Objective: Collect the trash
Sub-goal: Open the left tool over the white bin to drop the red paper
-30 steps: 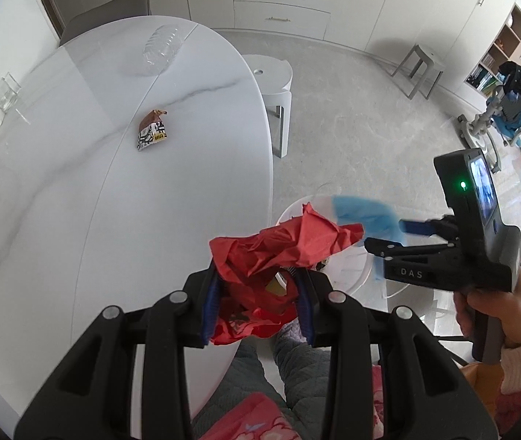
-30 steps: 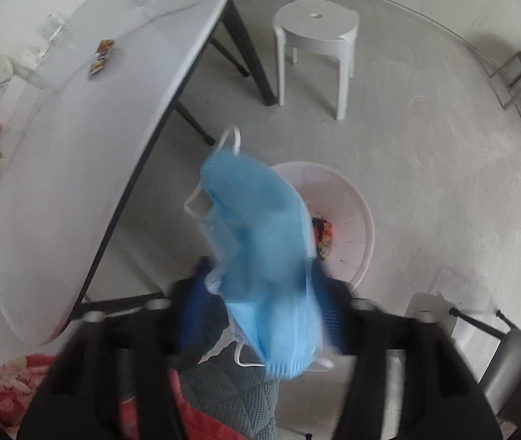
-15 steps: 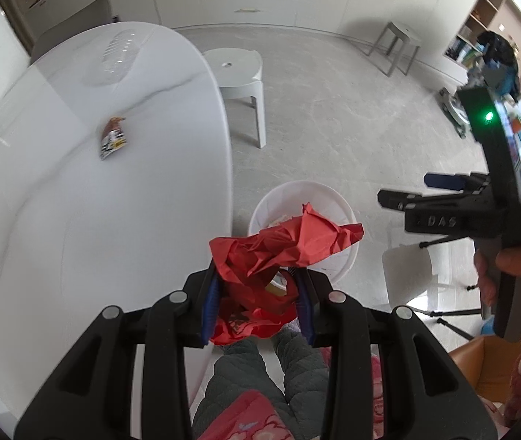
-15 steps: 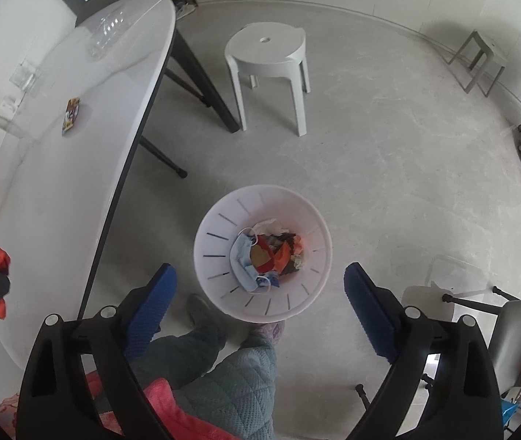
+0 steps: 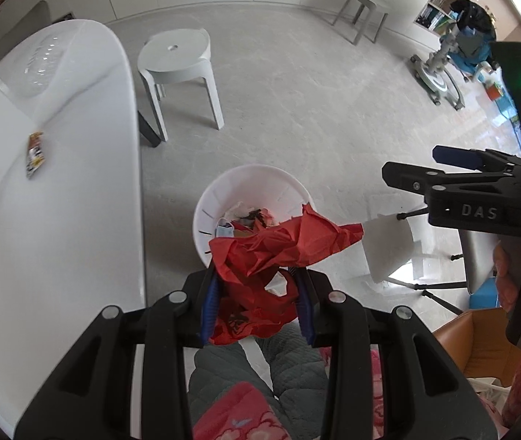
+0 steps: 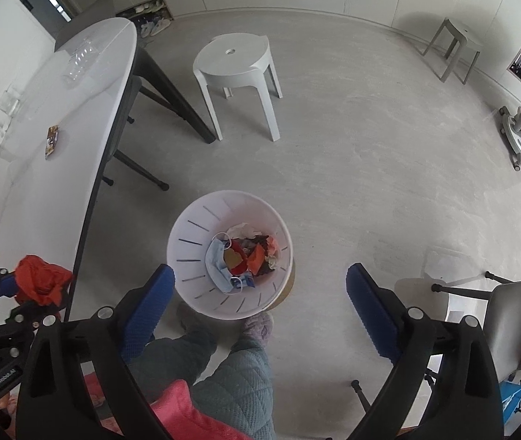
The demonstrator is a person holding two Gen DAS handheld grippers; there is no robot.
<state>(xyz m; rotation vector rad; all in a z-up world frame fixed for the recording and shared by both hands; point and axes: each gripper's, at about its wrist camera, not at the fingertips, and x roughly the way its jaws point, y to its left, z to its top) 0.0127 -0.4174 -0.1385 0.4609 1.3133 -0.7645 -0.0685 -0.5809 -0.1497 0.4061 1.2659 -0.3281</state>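
Observation:
My left gripper [image 5: 257, 286] is shut on a crumpled red paper wrapper [image 5: 279, 245] and holds it in the air, level with the table edge and just short of the white trash bin [image 5: 209, 205] on the floor. The wrapper also shows at the far left of the right wrist view [image 6: 40, 278]. My right gripper [image 6: 260, 293] is open and empty above the bin [image 6: 191, 227], which holds a blue face mask [image 6: 216, 264] and several scraps. A small snack packet [image 5: 35, 148] lies on the white table [image 5: 59, 220].
A clear plastic container [image 5: 40, 62] sits at the table's far end. A white stool [image 6: 235, 62] stands beyond the bin, a grey stool [image 6: 451, 47] farther off. A chair [image 6: 509, 304] stands at the right. The person's legs [image 6: 224, 366] are below the grippers.
The right gripper opened and dropped the blue mask into the bin. The left gripper carried the red wrapper rightward off the table toward the bin.

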